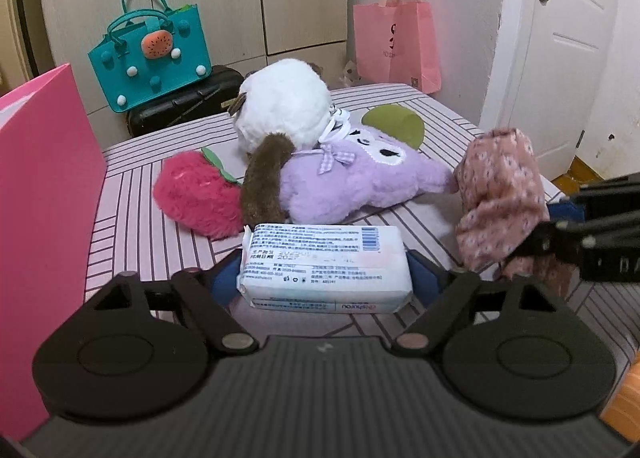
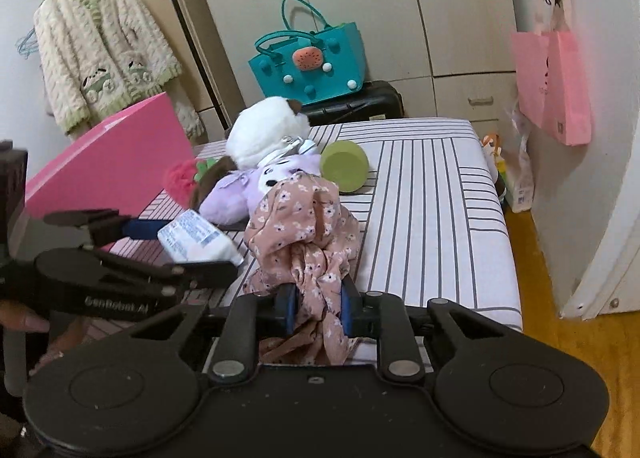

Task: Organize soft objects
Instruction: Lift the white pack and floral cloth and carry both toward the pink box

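Observation:
My left gripper (image 1: 326,278) is shut on a white tissue pack (image 1: 326,266) and holds it just above the striped bed (image 1: 420,102); the pack also shows in the right wrist view (image 2: 198,240). My right gripper (image 2: 318,308) is shut on a bunched pink floral cloth (image 2: 306,218), which hangs upright at the right of the left wrist view (image 1: 500,194). Behind lie a purple plush (image 1: 360,174), a white plush (image 1: 288,102) with a brown tail, a red strawberry plush (image 1: 196,194) and a green round cushion (image 2: 345,164).
A pink box (image 1: 44,186) stands at the bed's left edge. A teal felt bag (image 1: 150,58) sits on a black case (image 1: 188,102) behind the bed. A pink paper bag (image 2: 554,86) hangs on the wall at right. Bare striped bed surface lies to the right.

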Demonstrator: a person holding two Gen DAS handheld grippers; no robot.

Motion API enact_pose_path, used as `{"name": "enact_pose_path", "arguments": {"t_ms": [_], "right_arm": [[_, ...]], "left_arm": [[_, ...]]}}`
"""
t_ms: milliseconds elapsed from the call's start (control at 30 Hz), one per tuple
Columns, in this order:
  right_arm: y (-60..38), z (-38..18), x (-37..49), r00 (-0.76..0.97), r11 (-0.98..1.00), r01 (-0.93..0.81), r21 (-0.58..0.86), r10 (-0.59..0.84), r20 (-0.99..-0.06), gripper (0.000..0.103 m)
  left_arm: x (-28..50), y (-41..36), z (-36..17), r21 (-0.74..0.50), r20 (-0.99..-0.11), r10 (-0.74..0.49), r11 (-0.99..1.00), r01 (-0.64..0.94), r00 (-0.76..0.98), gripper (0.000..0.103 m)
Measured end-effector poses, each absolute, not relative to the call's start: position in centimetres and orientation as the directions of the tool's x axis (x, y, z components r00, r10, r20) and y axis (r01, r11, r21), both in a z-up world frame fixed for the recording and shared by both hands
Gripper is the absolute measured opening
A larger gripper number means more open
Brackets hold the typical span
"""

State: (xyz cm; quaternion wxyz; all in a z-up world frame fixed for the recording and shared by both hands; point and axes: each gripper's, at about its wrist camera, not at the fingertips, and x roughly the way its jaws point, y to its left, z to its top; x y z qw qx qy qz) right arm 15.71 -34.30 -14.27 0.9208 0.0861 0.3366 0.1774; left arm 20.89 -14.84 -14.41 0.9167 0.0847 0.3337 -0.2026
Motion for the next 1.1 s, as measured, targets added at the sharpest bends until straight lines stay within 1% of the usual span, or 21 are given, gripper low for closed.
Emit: {"name": "enact_pose_path", "arguments": {"t_ms": [133,300,367,500,667,800,1100], "right_arm": [[-33.3,-14.3,14.8,0.721,0.929,-0.295,0.222,0.369,-0.586,0.025],[-31.8,-14.0,13.9,0.740,0.946,-0.297,0.128,0.313,-0.595,0.024],[-31.6,-13.8,13.7,0.741,0.950,-0.290,0.118,0.301,-0.600,0.022],[-31.3,-13.5,13.2,0.729,0.949,-0.294,0.115,0.301,-0.615,0.021],[-30.8,-13.3,12.3,0.709,0.944,-0.304,0.133,0.317,-0.631,0.021],[-30.4,-12.9,11.8,0.684,0.933,-0.316,0.175,0.351,-0.639,0.021],[-29.4,-12.0,10.9,0.625,0.900,-0.345,0.264,0.431,-0.651,0.021]], "left_arm": [[20.8,-14.8,-14.3,0.019,-0.647,-0.314,0.905,0.426,0.695,0.079],[20.4,-14.7,-14.1,0.019,-0.655,-0.310,0.905,0.425,0.689,0.078],[20.0,-14.4,-14.0,0.013,-0.661,-0.312,0.904,0.427,0.682,0.078],[19.3,-13.5,-13.6,-0.011,-0.678,-0.331,0.898,0.441,0.656,0.078],[18.4,-12.3,-13.3,-0.066,-0.695,-0.370,0.887,0.457,0.617,0.078],[17.8,-11.5,-12.9,-0.097,-0.702,-0.388,0.883,0.460,0.597,0.078],[15.8,-9.5,-11.6,-0.123,-0.708,-0.418,0.866,0.484,0.569,0.078]]}}
